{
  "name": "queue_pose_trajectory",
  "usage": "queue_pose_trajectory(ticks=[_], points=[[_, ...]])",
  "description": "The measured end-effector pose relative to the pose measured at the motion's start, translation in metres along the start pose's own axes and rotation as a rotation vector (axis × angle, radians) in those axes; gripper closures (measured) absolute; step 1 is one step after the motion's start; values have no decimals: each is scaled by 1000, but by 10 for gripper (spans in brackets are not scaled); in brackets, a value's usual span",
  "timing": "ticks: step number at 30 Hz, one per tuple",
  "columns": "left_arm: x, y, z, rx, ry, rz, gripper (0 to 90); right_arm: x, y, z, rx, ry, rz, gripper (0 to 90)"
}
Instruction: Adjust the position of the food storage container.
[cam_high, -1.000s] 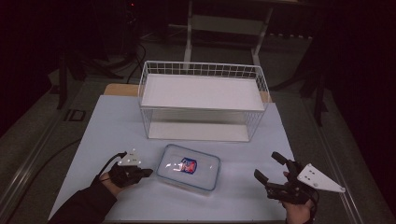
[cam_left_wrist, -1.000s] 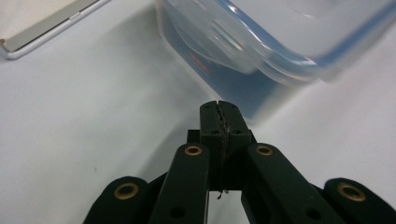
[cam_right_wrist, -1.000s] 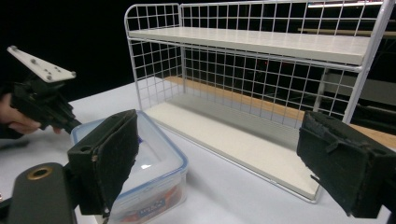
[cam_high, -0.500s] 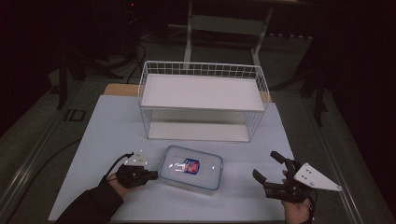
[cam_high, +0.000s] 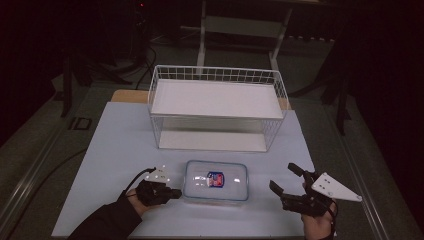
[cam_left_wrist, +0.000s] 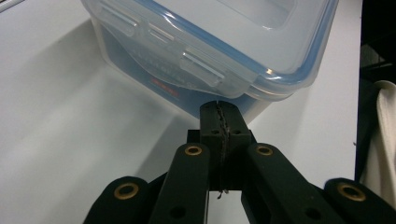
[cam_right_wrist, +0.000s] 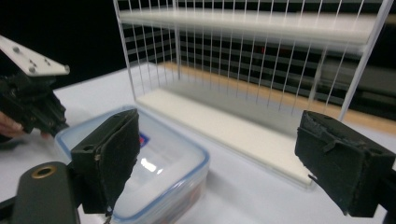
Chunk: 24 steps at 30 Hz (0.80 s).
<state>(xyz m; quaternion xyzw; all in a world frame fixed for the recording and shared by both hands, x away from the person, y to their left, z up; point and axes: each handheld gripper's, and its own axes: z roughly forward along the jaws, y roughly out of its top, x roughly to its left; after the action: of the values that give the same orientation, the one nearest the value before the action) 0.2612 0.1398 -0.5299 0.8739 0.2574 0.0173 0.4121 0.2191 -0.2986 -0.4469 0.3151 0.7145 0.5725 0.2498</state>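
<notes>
I have the left gripper (cam_high: 172, 192), jaws pressed together and empty, nosed up to the left wall of the clear, blue-rimmed lidded plastic box (cam_high: 215, 181) at the table's near middle, while the right gripper (cam_high: 286, 181) waits spread wide to its right; next, I judge, a careful nudge or grip.

Container (cam_high: 216, 181): clear glossy plastic, blue-rimmed lid. Rack (cam_high: 216, 107): white wire. Table (cam_high: 120, 145): smooth matt white.

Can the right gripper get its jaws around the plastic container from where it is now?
Probably yes. The right gripper is open and faces the container across bare table; the shut left gripper is at the far side.
</notes>
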Motion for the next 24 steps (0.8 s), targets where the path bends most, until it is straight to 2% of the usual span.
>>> queue_pose_trajectory(ticks=[2,6,9,12,18,21,22,24], points=[[0,3,2,1,-3,3,898,-1,-1,0,1,2,-1,141],[-1,7,8,-5,-13,5,898,1,0,-1,-12,-44,-39,142],[-1,10,11,-4,-17,9,898,1,-1,-1,-20,-59,-37,142],[0,13,15,-2,2,9,898,1,0,-2,-26,-60,-27,140],[2,12,10,-1,24,-5,892,3,2,-3,-31,-61,-52,134],[4,12,-3,-32,62,-24,741,6,2,-4,-37,-43,-55,134],[4,13,-11,-65,93,-35,674,7,3,-5,-45,-37,-59,132],[5,17,-25,-116,114,-56,555,10,6,-6,-54,-41,-82,130]])
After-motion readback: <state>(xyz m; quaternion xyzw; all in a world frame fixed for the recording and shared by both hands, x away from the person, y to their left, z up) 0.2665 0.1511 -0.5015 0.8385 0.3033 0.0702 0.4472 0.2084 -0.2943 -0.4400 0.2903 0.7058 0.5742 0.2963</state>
